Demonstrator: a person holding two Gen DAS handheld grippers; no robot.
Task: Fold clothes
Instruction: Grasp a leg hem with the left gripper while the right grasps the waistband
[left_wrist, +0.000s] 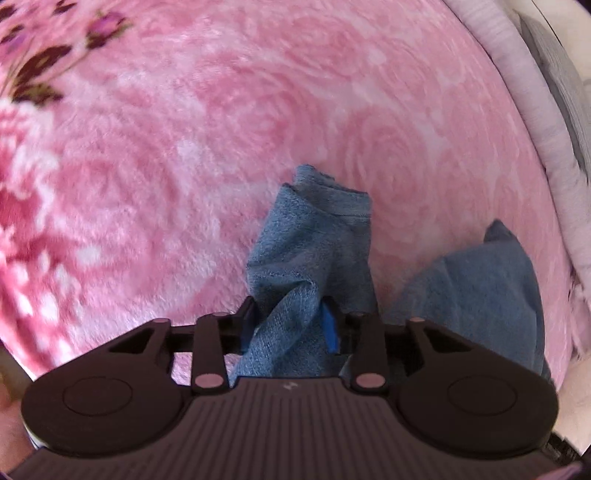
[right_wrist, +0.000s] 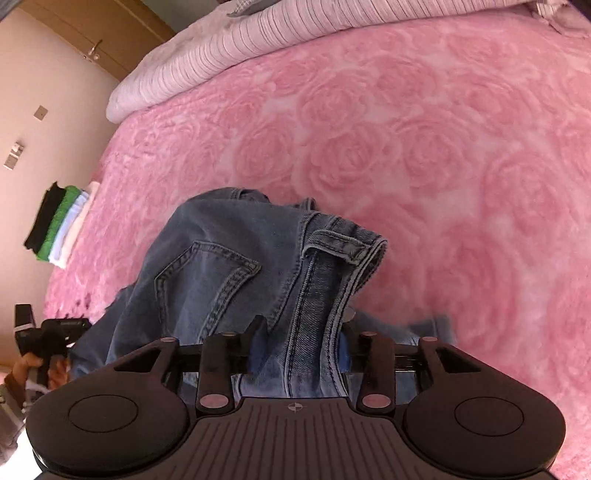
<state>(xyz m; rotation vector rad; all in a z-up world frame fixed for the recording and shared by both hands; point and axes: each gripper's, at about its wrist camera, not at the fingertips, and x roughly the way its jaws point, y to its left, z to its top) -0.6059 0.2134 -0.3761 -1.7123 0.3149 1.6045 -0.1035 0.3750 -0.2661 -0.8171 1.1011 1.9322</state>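
A pair of blue jeans (right_wrist: 236, 266) is held above the pink rose-pattern blanket (right_wrist: 424, 155) on a bed. My right gripper (right_wrist: 300, 350) is shut on the jeans at the waistband, with a back pocket and belt loop showing. My left gripper (left_wrist: 291, 325) is shut on another part of the jeans (left_wrist: 310, 243), its paler inner side facing the camera; a further fold hangs at the right (left_wrist: 491, 288). In the right wrist view the left gripper (right_wrist: 48, 339) and the hand holding it show at the far left.
A stack of folded clothes (right_wrist: 62, 221), black, green and white, lies at the bed's left edge. A striped pale quilt (right_wrist: 258, 48) lies along the far side. A wall and wooden door stand beyond. The blanket's flowered border (left_wrist: 40, 66) shows in the left wrist view.
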